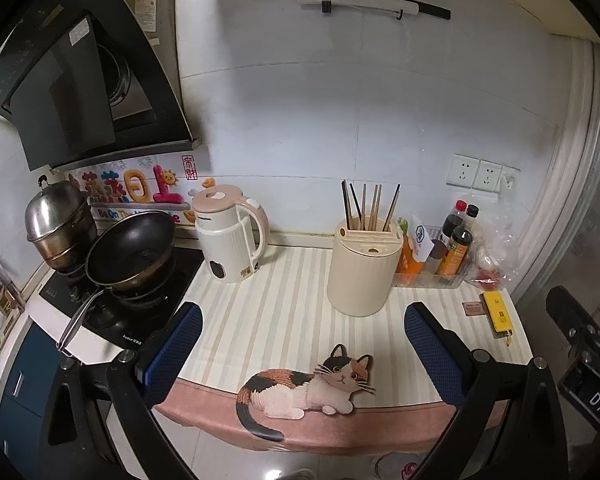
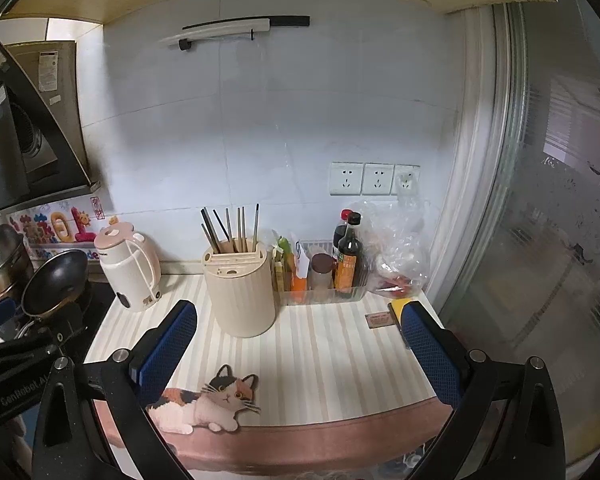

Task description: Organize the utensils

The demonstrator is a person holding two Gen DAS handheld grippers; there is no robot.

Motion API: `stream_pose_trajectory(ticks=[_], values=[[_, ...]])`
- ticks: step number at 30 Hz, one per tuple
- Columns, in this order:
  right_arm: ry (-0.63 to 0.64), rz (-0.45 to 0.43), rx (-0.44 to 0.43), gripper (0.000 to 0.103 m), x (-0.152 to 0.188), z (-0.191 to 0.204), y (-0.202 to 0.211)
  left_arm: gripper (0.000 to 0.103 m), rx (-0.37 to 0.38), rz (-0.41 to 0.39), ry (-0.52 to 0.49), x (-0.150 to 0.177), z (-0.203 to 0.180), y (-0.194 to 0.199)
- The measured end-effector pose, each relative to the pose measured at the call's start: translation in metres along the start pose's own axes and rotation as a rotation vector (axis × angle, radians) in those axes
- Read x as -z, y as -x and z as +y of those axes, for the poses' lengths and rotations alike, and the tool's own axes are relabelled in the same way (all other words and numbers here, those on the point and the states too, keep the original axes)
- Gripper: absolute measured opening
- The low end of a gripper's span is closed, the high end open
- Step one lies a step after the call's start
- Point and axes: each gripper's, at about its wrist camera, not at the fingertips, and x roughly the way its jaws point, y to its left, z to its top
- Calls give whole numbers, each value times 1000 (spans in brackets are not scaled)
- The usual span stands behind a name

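Hovering wide open and empty, the left gripper [image 1: 302, 344] and right gripper [image 2: 298, 340] should probably approach the chopsticks [image 1: 370, 206] in the holder [image 1: 362, 272] from above, squarely.

1. Setting: home kitchen.
2. Evidence, cooking: range hood [image 1: 80, 80] above stove [image 1: 112, 300]; frying pan [image 1: 132, 248], steel pot [image 1: 58, 220].
3. Table [image 1: 284, 312], striped cat-print mat: kettle [image 1: 230, 232], chopstick holder [image 1: 362, 268], sauce bottles [image 1: 456, 244].
4. Tiled wall [image 1: 340, 100], wall sockets [image 1: 482, 176].
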Motion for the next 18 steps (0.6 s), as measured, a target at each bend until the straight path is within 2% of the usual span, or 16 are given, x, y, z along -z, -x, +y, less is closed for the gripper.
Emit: stream_pose_trajectory(ticks=[18], values=[[16,-1,-26,103,-2,-9,-6,103,-20,-11,-17,3,-11,3]])
